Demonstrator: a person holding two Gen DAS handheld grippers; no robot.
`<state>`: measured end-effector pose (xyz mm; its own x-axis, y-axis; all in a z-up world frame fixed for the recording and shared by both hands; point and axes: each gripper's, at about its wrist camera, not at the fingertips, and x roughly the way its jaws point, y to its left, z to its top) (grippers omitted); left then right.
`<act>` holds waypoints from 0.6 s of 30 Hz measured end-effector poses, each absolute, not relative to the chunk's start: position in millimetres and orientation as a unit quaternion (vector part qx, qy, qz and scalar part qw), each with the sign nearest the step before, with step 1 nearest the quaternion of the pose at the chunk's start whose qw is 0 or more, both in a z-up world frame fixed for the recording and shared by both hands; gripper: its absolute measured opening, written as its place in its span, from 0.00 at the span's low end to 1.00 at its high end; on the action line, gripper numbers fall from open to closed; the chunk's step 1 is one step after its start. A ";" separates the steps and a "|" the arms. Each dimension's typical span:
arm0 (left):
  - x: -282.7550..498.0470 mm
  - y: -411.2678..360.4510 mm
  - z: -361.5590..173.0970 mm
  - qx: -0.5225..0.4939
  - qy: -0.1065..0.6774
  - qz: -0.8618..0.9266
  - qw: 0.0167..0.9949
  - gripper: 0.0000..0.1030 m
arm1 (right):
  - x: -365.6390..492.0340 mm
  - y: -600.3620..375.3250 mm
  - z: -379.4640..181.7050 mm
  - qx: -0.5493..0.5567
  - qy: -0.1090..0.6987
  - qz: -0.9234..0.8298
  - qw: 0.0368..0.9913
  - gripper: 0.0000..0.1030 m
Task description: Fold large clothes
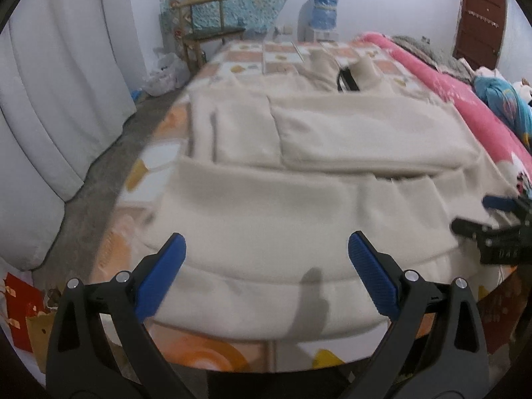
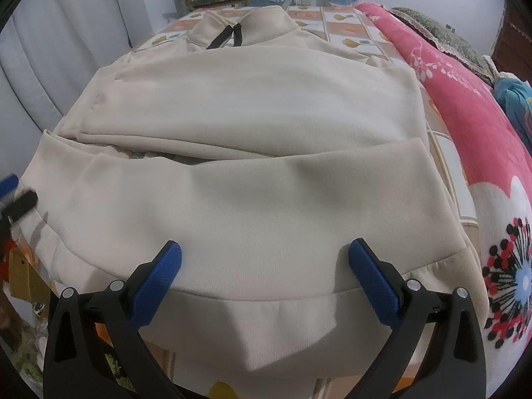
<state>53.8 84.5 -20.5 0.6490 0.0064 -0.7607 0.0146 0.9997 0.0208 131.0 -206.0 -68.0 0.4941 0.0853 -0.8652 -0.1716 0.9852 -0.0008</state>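
Observation:
A large cream sweatshirt lies flat on the bed, sleeves folded across its body, collar and black drawstring at the far end. My left gripper hangs open just over the ribbed hem near the bed's front edge, nothing between its blue pads. In the right wrist view the same sweatshirt fills the frame, and my right gripper stands open above the hem band. The right gripper also shows at the right edge of the left wrist view, over the garment's right side.
The bed has a patterned orange-and-white sheet. A pink floral blanket lies along the right side. White curtains hang at the left. A wooden chair and a water dispenser stand beyond the bed.

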 end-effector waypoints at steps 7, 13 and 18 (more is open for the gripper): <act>74.6 96.7 19.6 0.010 0.373 -0.006 0.928 0.92 | 134.8 -206.4 -45.4 -0.068 0.493 0.074 0.864 0.94; 111.4 107.1 49.1 -0.030 0.339 -0.017 0.940 0.92 | 148.5 -228.6 25.4 -0.042 0.407 0.134 0.903 0.94; 160.9 101.6 71.2 -0.047 0.307 -0.040 0.950 0.91 | 210.7 -249.4 58.9 0.017 0.410 0.178 0.894 0.94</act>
